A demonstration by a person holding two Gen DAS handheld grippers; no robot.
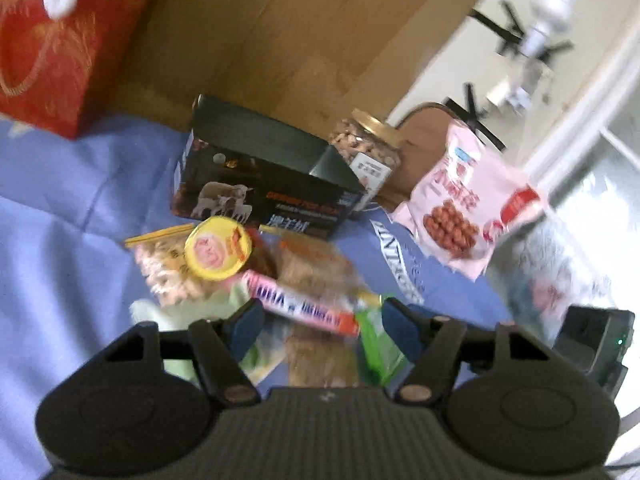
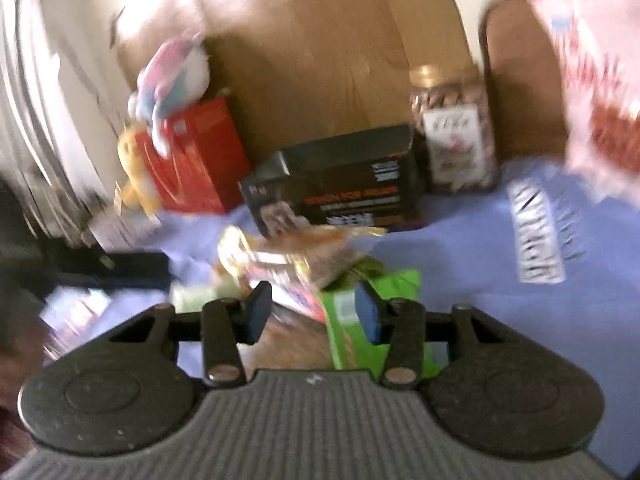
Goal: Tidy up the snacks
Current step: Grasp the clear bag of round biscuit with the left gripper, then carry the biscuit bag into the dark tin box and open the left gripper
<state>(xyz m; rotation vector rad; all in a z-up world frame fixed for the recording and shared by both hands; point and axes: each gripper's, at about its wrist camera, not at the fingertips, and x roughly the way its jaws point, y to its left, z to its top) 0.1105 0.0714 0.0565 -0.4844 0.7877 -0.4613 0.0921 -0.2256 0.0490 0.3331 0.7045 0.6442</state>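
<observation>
A pile of snacks lies on the blue sheet [image 1: 60, 220]: a yellow-lidded cup [image 1: 218, 254], a pink bar [image 1: 296, 308], a green pack [image 1: 380, 344] and clear bags of biscuits. My left gripper [image 1: 324, 326] hovers over the near edge of the pile, open, with the pink bar showing in the gap and neither pad on it. In the blurred right wrist view my right gripper [image 2: 313, 312] is open over the same pile. The green pack [image 2: 360, 320] lies behind its right finger. Behind the pile stand a black box [image 1: 264, 184], a nut jar [image 1: 366, 152] and a pink bag [image 1: 468, 208].
A red box [image 1: 60, 52] stands at the back left against the wooden headboard [image 1: 300, 40], with a plush toy [image 2: 172, 80] on it. A black device [image 1: 596, 344] sits at the right edge. Another dark object [image 2: 132, 270] lies left of the pile.
</observation>
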